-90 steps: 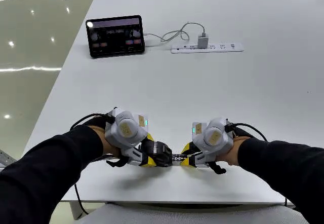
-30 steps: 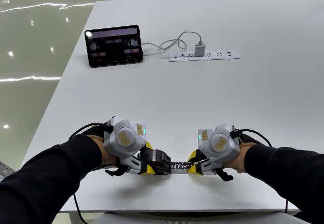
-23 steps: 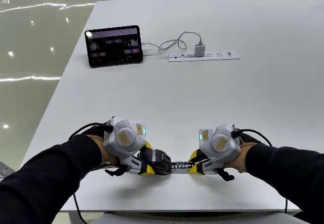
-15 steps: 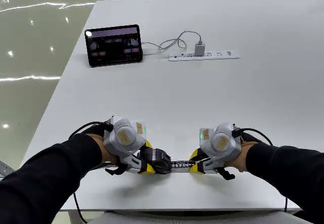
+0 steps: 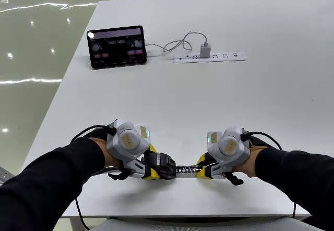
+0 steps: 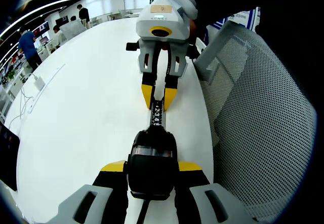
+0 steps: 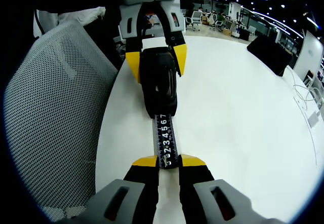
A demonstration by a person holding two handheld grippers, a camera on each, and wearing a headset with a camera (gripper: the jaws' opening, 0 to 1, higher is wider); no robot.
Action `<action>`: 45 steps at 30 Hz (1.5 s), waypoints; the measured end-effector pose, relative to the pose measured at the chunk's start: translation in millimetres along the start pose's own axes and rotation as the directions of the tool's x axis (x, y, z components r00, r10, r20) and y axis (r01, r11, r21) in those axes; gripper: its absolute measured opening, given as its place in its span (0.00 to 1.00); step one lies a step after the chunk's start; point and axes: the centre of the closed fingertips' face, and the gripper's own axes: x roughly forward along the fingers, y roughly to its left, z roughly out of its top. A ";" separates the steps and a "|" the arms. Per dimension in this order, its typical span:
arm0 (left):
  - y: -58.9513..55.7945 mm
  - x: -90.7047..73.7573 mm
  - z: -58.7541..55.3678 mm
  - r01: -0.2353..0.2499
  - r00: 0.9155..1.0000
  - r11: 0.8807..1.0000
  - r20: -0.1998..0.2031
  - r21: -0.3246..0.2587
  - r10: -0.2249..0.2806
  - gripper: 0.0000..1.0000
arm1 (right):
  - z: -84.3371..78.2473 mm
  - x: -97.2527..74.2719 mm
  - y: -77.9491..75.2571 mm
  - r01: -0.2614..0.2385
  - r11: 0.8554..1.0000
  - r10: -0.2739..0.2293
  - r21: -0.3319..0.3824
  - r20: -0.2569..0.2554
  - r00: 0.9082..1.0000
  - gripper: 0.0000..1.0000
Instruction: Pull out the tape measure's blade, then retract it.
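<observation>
Since three seconds ago the two grippers have drawn apart, and more of the blade lies bare between them; over the last second the gap has barely changed. The left gripper (image 6: 152, 167) is clamped on the one tape measure (image 6: 152, 158), its yellow-tipped jaws pressed against either side of the black case. The right gripper (image 7: 168, 162) faces it, jaws nearly together, pinching the tip of the single blade (image 7: 164, 140). The blade runs straight from the case mouth to those jaws, with the numbers up to 7 showing. Case and blade sit low over the white table (image 5: 219, 100), near its front edge. Across the table, well beyond the left gripper, stands one tablet (image 5: 117, 46) with its screen lit. Well beyond the right gripper lies one power strip (image 5: 219, 57) with one charger (image 5: 205, 50) plugged in, and one cable (image 5: 172, 45) runs from it to the tablet. A grey mesh chair back (image 7: 55, 107) sits just beside the table edge, close to both grippers.
</observation>
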 end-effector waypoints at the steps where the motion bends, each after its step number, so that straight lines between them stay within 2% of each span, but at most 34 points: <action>1: 0.1 0.0 -0.1 -0.001 1.000 1.000 0.001 -0.003 0.001 0.31 | -0.2 -0.1 -0.1 0.000 1.000 0.000 0.000 -0.001 1.000 0.10; 45: 0.0 -0.5 0.0 -0.004 1.000 1.000 0.006 -0.003 0.004 0.31 | -7.6 -7.8 -2.1 0.007 1.000 -0.007 0.005 -0.017 1.000 0.10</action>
